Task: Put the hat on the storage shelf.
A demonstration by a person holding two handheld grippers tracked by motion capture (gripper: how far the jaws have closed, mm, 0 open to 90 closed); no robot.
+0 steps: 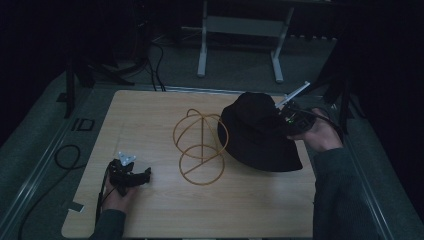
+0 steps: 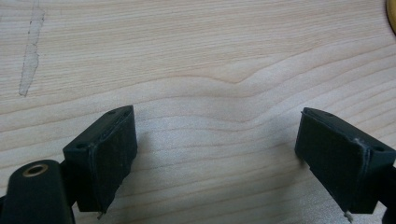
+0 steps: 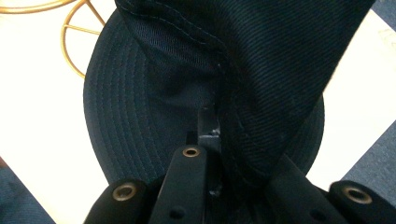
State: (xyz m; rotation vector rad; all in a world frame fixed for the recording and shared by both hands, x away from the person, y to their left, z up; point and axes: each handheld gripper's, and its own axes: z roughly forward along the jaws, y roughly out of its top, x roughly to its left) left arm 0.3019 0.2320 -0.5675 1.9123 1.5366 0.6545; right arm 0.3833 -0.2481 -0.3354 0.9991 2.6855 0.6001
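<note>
A dark navy bucket hat (image 1: 257, 132) lies on the right side of the wooden table (image 1: 150, 210), beside a gold wire hat stand (image 1: 200, 142) at the middle. My right gripper (image 1: 280, 119) is shut on the hat's crown fabric, pinched between its jaws (image 3: 210, 126), with the stitched brim (image 3: 116, 116) spread below. My left gripper (image 1: 145, 175) rests low over bare wood at the front left, held by a hand. Its jaws stand wide apart with nothing between them (image 2: 215, 154).
The gold stand's rings (image 3: 74, 28) show at the top left of the right gripper view. A black cable (image 1: 67, 157) loops off the table's left edge. A white metal frame (image 1: 240, 35) stands on the floor behind the table.
</note>
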